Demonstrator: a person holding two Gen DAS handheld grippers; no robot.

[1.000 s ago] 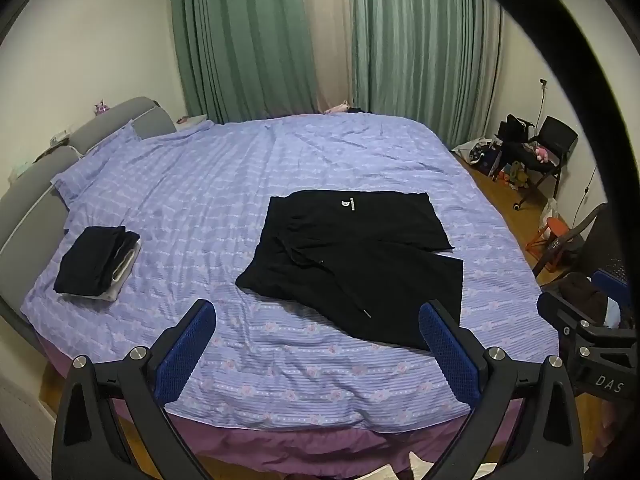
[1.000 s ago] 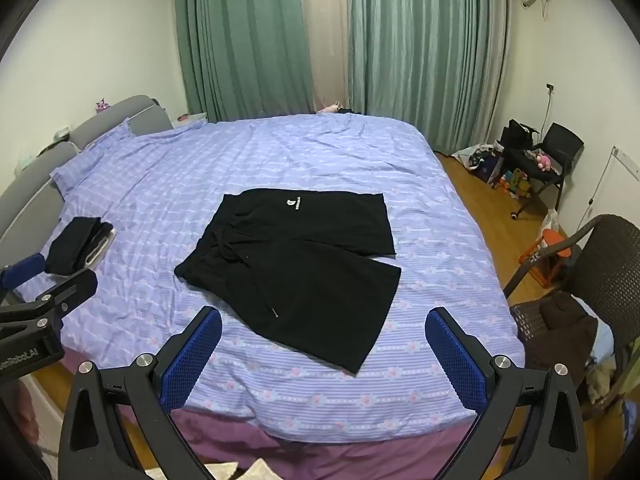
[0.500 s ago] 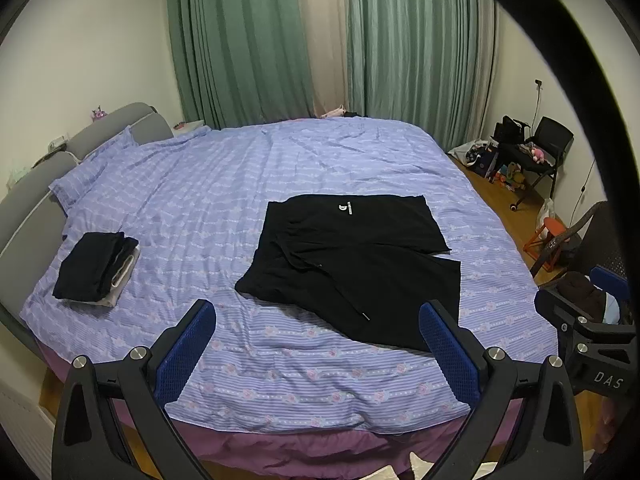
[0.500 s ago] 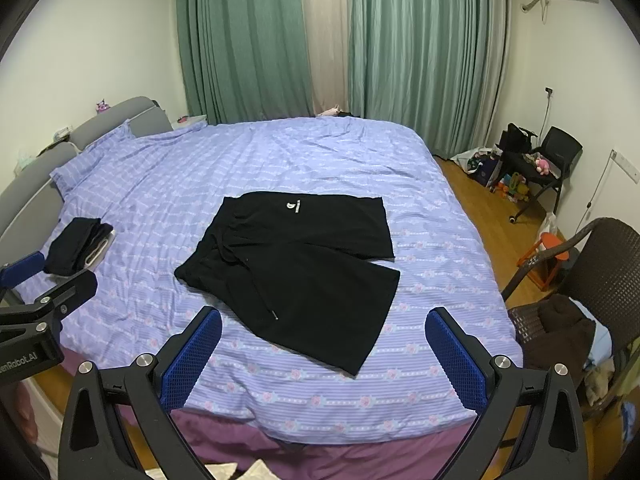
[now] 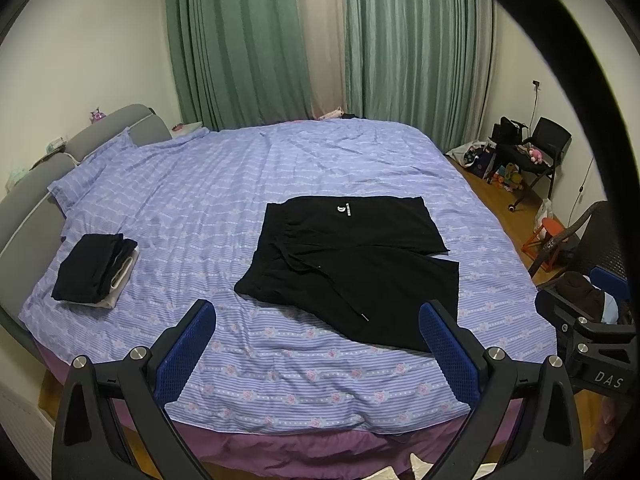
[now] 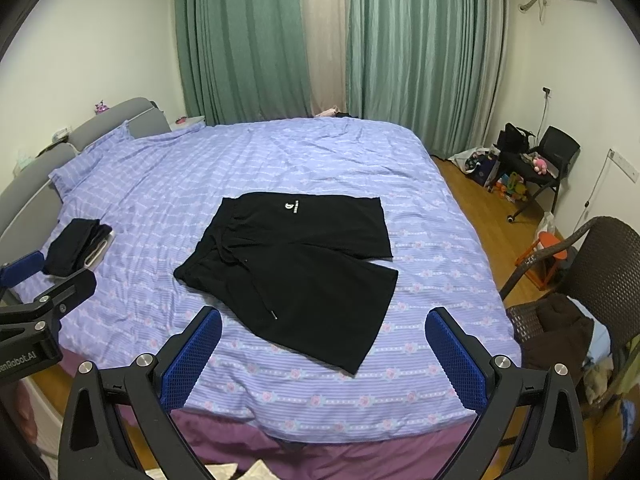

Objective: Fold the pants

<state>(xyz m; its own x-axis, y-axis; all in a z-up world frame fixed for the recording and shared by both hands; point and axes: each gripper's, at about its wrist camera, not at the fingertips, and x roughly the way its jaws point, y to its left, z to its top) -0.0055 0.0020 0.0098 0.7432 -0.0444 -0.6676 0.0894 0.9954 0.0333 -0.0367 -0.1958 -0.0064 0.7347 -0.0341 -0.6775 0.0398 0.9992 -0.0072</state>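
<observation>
Black shorts [image 5: 352, 264], one pair, lie flat in the middle of the bed [image 5: 200, 184], with both legs spread toward its right edge. They have a small white logo [image 5: 344, 210] near the waist and one drawstring [image 5: 340, 292] trailing down. One pile of folded dark clothes [image 5: 94, 266] sits on the bed near its grey headboard [image 5: 28, 204]. Two grippers hover at the foot of the bed. The left gripper [image 5: 318, 344] and right gripper [image 6: 324, 344] both have their blue fingers [image 6: 192, 360] wide apart, holding nothing.
</observation>
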